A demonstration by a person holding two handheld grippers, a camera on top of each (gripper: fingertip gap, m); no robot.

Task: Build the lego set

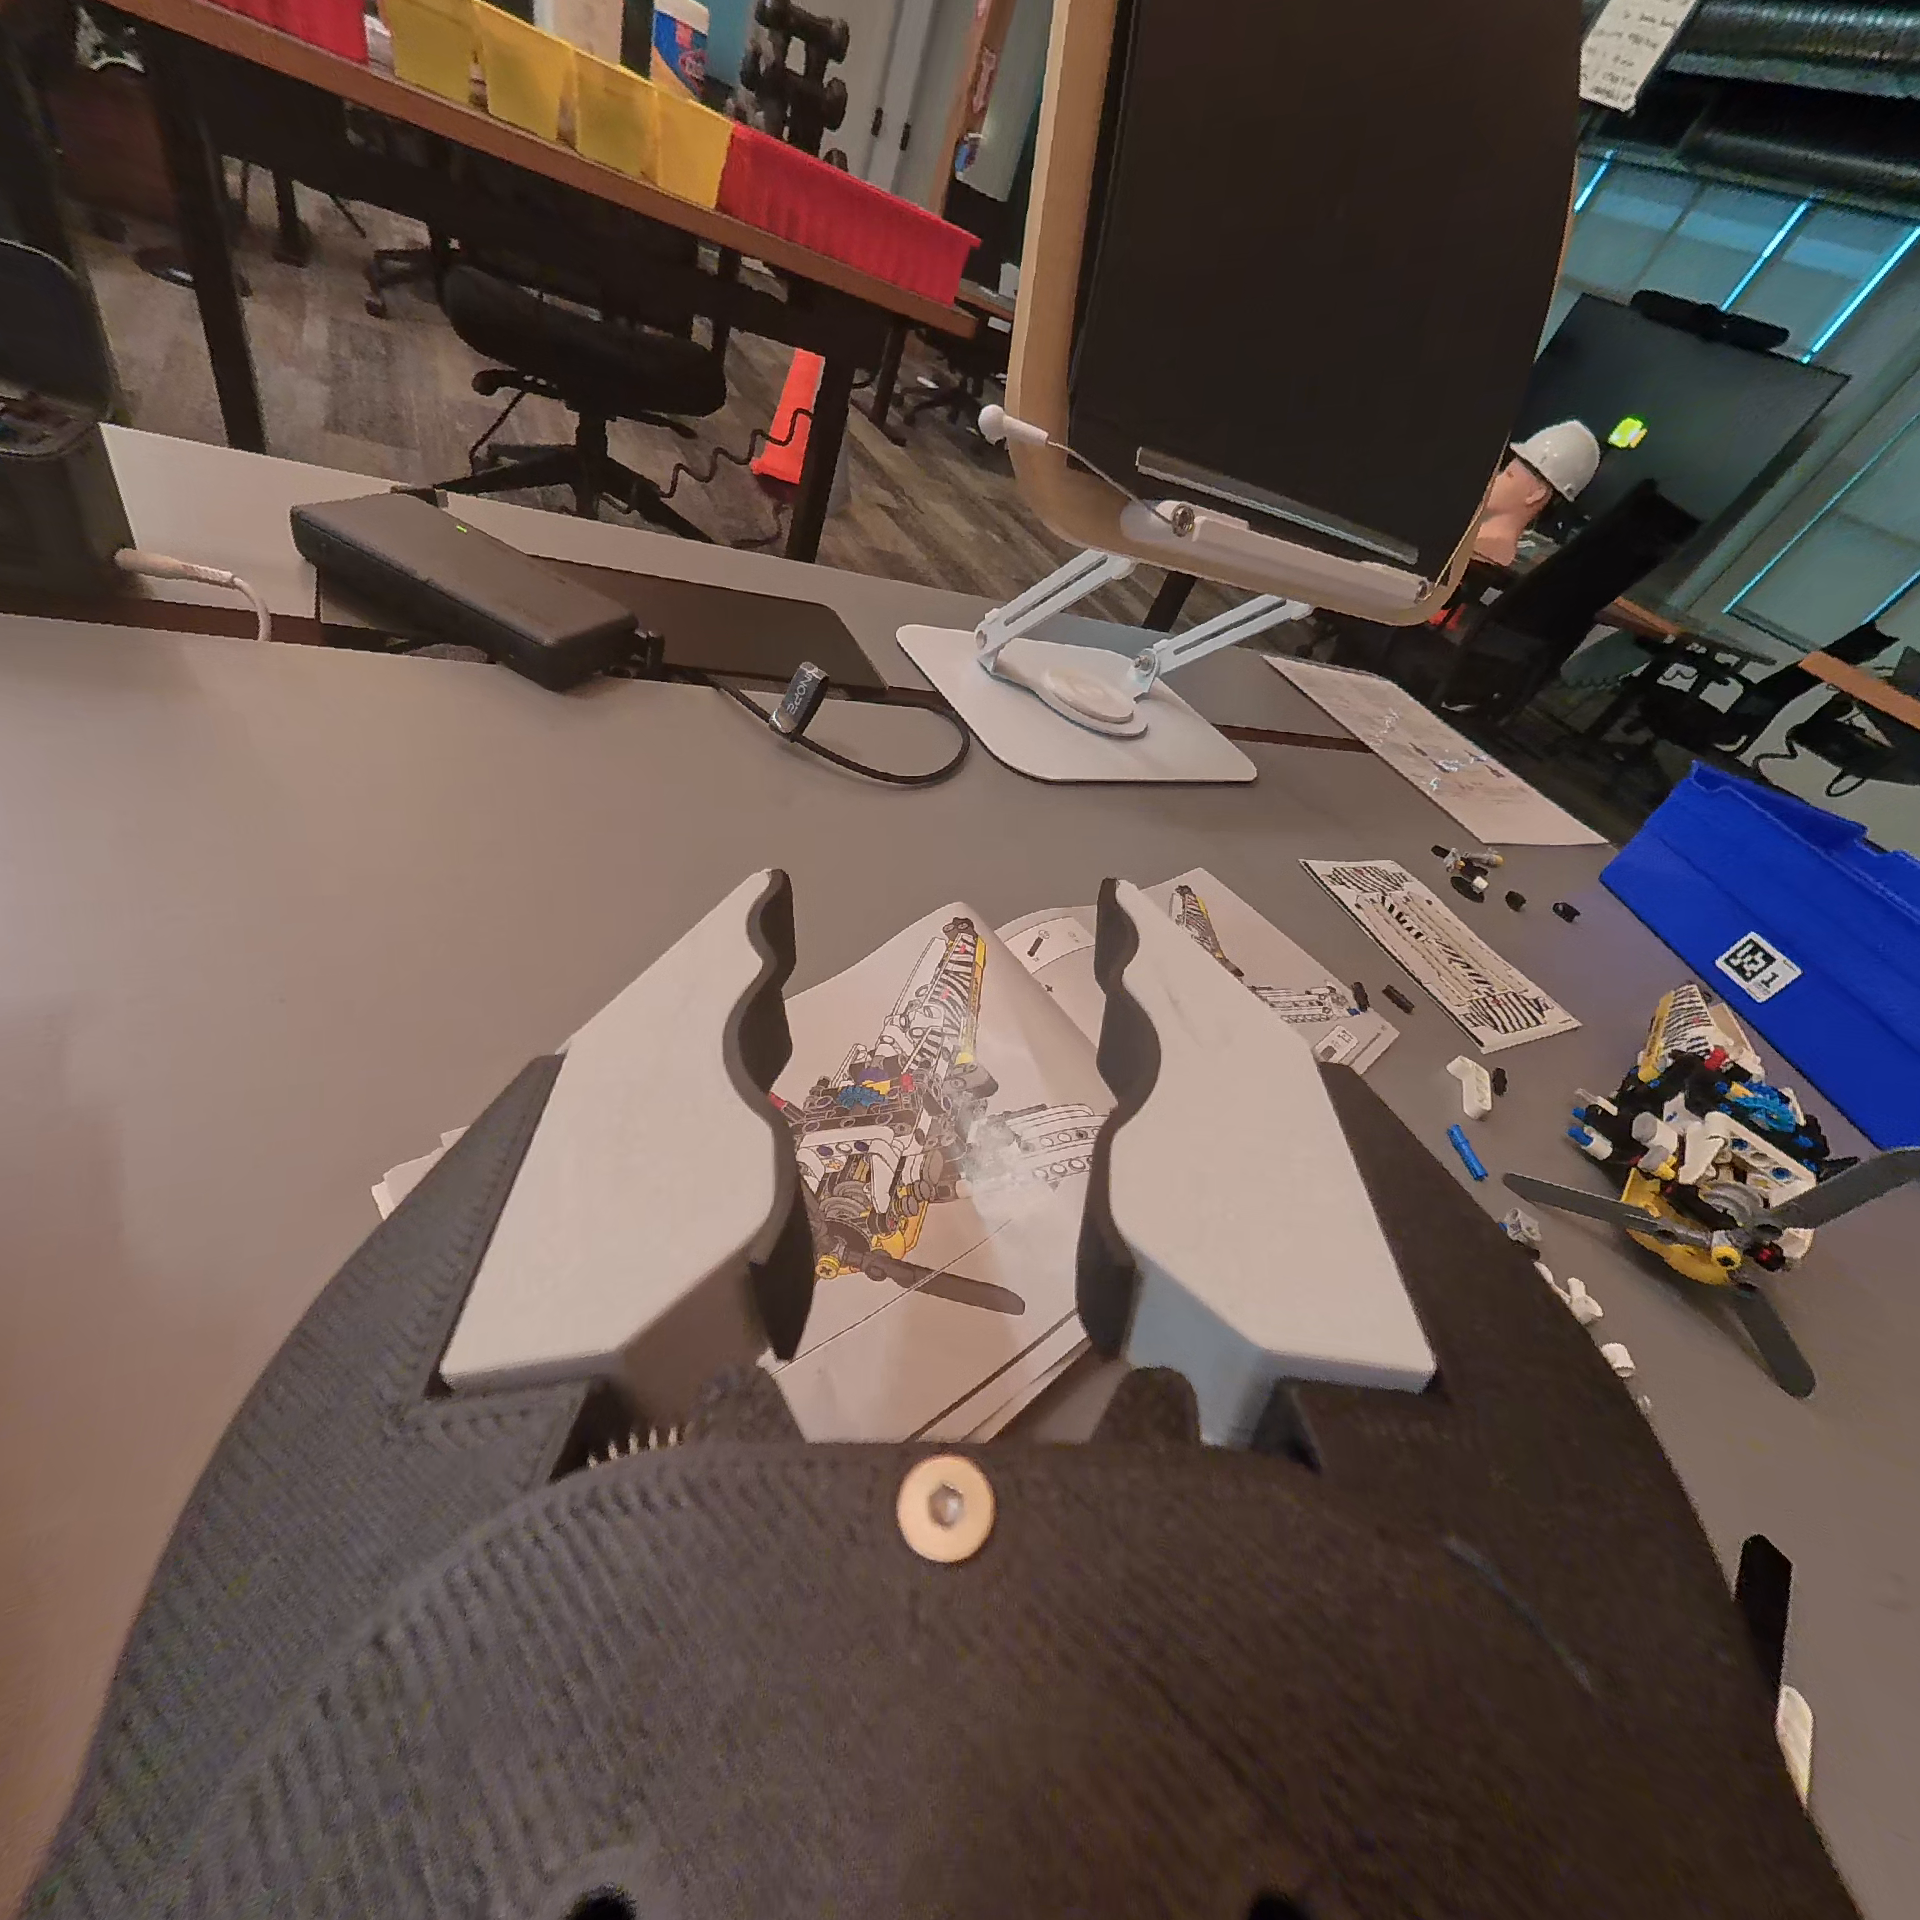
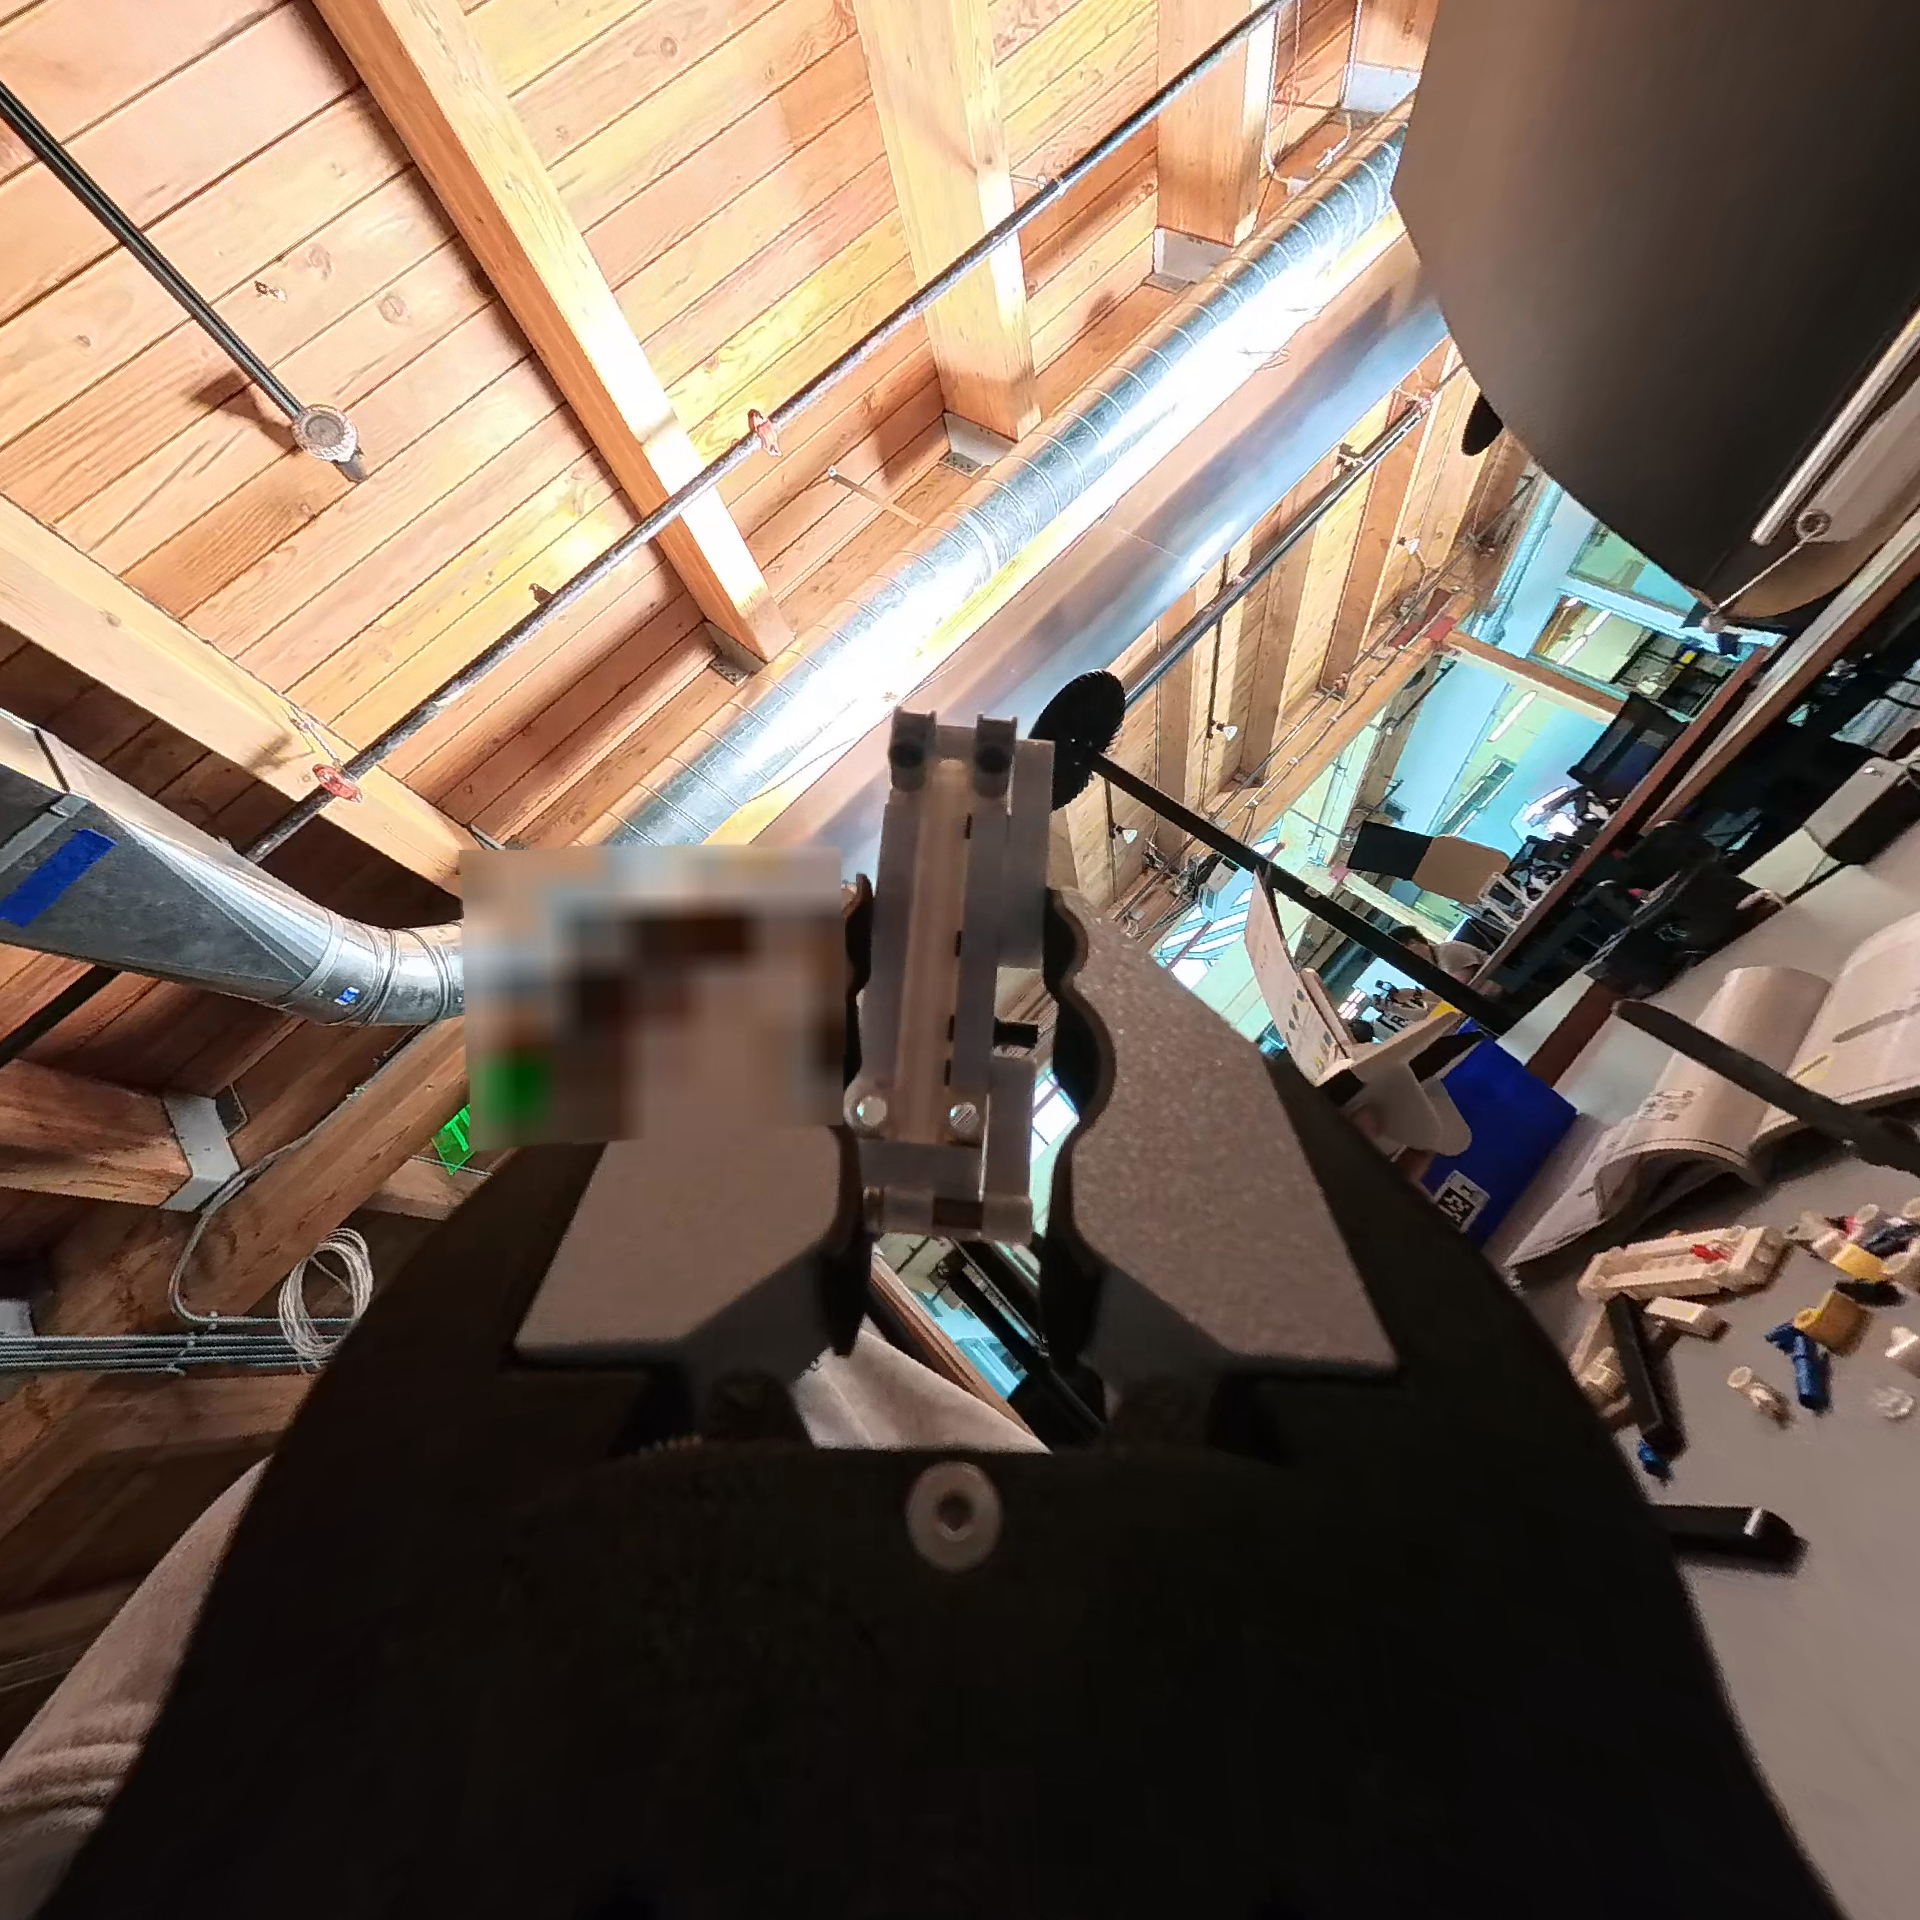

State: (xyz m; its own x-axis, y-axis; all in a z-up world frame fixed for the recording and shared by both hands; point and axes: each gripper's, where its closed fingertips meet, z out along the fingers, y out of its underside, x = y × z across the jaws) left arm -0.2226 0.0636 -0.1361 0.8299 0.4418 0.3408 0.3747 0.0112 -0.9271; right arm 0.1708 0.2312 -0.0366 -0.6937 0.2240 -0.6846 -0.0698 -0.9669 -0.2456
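My left gripper (image 1: pixel 940 914) is open and empty, hovering over the open instruction booklet (image 1: pixel 935 1122) on the grey table (image 1: pixel 312 935). The half-built yellow, white and blue lego plane (image 1: pixel 1704 1143) with a grey propeller sits on the table to the right. My right gripper (image 2: pixel 961 935) is tilted up toward the ceiling and is shut on a white lego beam assembly (image 2: pixel 951 987); a black gear (image 2: pixel 1081 717) on a long black axle sticks out from the assembly's far end. Loose lego pieces (image 2: pixel 1683 1299) lie on the table at the right of the right wrist view.
A blue bin (image 1: pixel 1787 935) stands at the right edge. Sticker sheets (image 1: pixel 1434 956) and small loose parts (image 1: pixel 1475 1091) lie between booklet and plane. A tablet on a white stand (image 1: pixel 1081 707) rises behind, with a black box and cable (image 1: pixel 468 582) at the left.
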